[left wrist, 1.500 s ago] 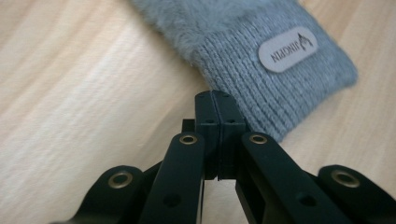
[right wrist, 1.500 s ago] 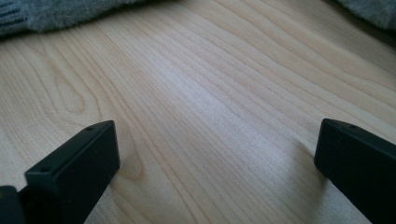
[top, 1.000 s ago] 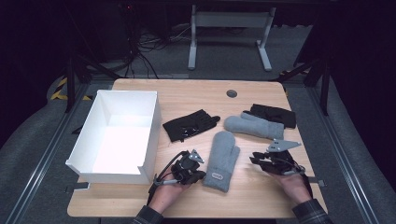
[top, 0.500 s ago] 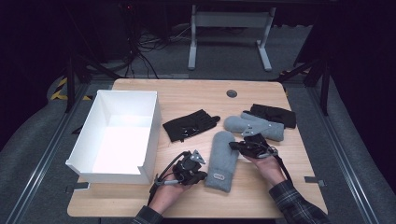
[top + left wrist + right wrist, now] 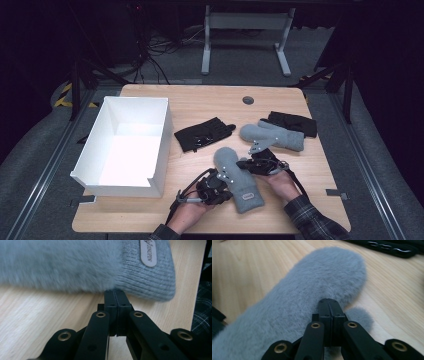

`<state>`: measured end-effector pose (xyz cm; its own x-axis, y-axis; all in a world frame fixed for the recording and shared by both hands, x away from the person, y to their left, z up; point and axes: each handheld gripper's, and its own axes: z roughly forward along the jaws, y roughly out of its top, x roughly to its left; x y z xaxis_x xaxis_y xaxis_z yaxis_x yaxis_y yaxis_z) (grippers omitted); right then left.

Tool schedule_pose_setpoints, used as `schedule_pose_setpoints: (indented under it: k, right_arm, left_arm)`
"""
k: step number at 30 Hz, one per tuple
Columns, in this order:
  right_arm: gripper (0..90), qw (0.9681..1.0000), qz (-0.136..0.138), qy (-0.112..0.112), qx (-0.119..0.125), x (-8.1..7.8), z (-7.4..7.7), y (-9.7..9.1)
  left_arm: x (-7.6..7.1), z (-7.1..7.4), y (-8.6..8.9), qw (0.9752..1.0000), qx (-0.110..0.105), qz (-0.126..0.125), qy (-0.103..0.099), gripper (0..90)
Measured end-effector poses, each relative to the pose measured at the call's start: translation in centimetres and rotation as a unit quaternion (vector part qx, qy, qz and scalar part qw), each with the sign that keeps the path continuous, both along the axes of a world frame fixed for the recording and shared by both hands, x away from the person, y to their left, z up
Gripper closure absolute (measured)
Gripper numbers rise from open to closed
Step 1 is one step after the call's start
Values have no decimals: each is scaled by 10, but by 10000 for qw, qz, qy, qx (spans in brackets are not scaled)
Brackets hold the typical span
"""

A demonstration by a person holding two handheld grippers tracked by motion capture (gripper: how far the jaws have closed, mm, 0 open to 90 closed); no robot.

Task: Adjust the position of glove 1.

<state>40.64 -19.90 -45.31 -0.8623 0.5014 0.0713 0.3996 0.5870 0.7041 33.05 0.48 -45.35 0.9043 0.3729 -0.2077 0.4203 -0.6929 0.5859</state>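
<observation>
A grey fuzzy mitten [image 5: 235, 175] with a knit cuff lies at the table's front centre, cuff toward the person. My left gripper [image 5: 230, 185] is shut, and its tips [image 5: 115, 291] meet the mitten's [image 5: 62, 265] left edge where fur turns into cuff. My right gripper [image 5: 241, 164] is shut too. It comes from the right, and its tips [image 5: 328, 301] lie over the mitten's fur [image 5: 312, 290] beside the thumb. No cloth shows between either pair of jaws.
A second grey mitten [image 5: 272, 135] lies behind to the right, with a black glove [image 5: 292, 122] past it. Another black glove [image 5: 202, 134] lies mid-table. A white open box [image 5: 165, 150] stands at the left. Bare wood runs along the front edge.
My right gripper has swung left from the table's right side onto the near mitten. The left gripper has edged right against the mitten's side.
</observation>
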Motion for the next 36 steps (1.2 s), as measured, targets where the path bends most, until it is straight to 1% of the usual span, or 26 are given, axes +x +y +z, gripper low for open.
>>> schedule_pose_setpoints:
  k: [1,2,3,4,6,9,14,16,17,18,19,20,21,22,23,25,27,28,30,34,35,36]
  right_arm:
    - [900,10000,52,24,11,-2,0,3]
    - [900,9999,116,22,16,-3,0,5]
    - [900,9999,165,7,10,-4,0,7]
    - [900,9997,223,-7,-18,-6,0,10]
    - [900,9995,323,-7,-18,-9,0,14]
    - [900,9991,417,5,-12,-12,0,18]
    - [900,9990,447,10,-10,-12,-1,19]
    - [900,9991,435,0,7,-12,-1,19]
    - [883,9991,415,-16,24,-12,0,18]
    - [847,9992,391,-37,94,-13,4,14]
    - [836,9992,371,-48,142,-13,6,12]
    - [836,9992,371,-48,142,-13,6,12]
    - [822,9993,333,-84,164,-13,8,10]
    - [801,9992,309,-74,229,-13,10,7]
    - [788,9992,291,-90,255,-13,12,4]
    - [755,9993,234,-99,262,-13,14,-1]
    - [716,9995,170,-115,253,-12,16,-7]
    - [696,9995,136,-130,250,-12,17,-10]
    - [663,9996,74,-140,225,-11,18,-17]
    - [610,9995,-71,-186,256,-6,23,-32]
    - [599,9995,-92,-202,246,-6,24,-34]
    - [596,9994,-140,-214,216,-5,25,-38]
  left_arm:
    - [-1,0,-1,10000,14,-39,6,900]
    - [-2,0,-3,10000,0,-43,18,900]
    - [-3,-1,-4,9999,35,-116,-10,900]
    - [-3,-1,-6,9999,16,-121,-11,900]
    - [-5,-1,-8,9998,44,-188,1,900]
    - [-6,-1,-10,9996,73,-265,-21,900]
    - [-7,0,-10,9997,29,-228,-18,900]
    - [-7,0,-8,9998,55,-205,-29,900]
    - [-6,1,-7,9998,31,-198,-65,898]
    - [-7,3,-1,9999,-23,-98,-133,877]
    - [-7,3,-1,9999,-23,-98,-133,861]
    - [-8,5,3,9999,-21,-29,-164,861]
    - [-8,6,7,9997,-43,55,-224,843]
    - [-8,7,14,9996,-75,132,-243,820]
    - [-7,7,18,9994,-89,164,-282,792]
    - [-7,7,28,9990,-94,261,-345,736]
    - [-8,5,38,9983,-88,365,-440,659]
    - [-8,4,42,9979,-56,397,-505,610]
    - [-10,1,49,9968,-71,488,-624,523]
    - [-12,-4,61,9963,-56,571,-639,396]
    - [-12,-5,63,9956,-47,597,-722,366]
    - [-13,-6,65,9952,-35,624,-759,339]
